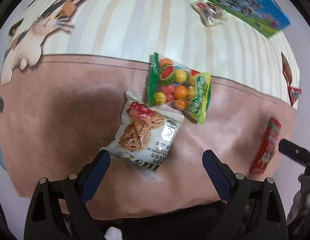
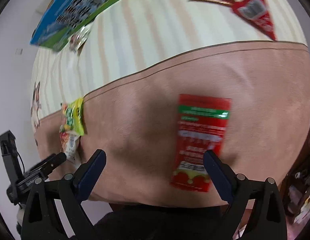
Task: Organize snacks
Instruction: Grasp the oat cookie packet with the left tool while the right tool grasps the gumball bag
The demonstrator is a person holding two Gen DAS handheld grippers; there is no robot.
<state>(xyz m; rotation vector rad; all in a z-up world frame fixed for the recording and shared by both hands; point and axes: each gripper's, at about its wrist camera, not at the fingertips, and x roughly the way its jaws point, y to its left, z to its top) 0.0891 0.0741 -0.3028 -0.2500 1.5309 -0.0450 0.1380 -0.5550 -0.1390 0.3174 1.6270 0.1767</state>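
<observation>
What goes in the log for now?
left gripper: open, over cookie pack | right gripper: open, over red packet

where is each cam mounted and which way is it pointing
Left wrist: sits on the left tool, looking steeply down at the cookie pack and candy bag on the mat; both its open fingers show.
Right wrist: sits on the right tool, looking steeply down at the red packet; its open fingers show.
Shared: mat, candy bag, red packet, blue box; each sees the other tool.
</observation>
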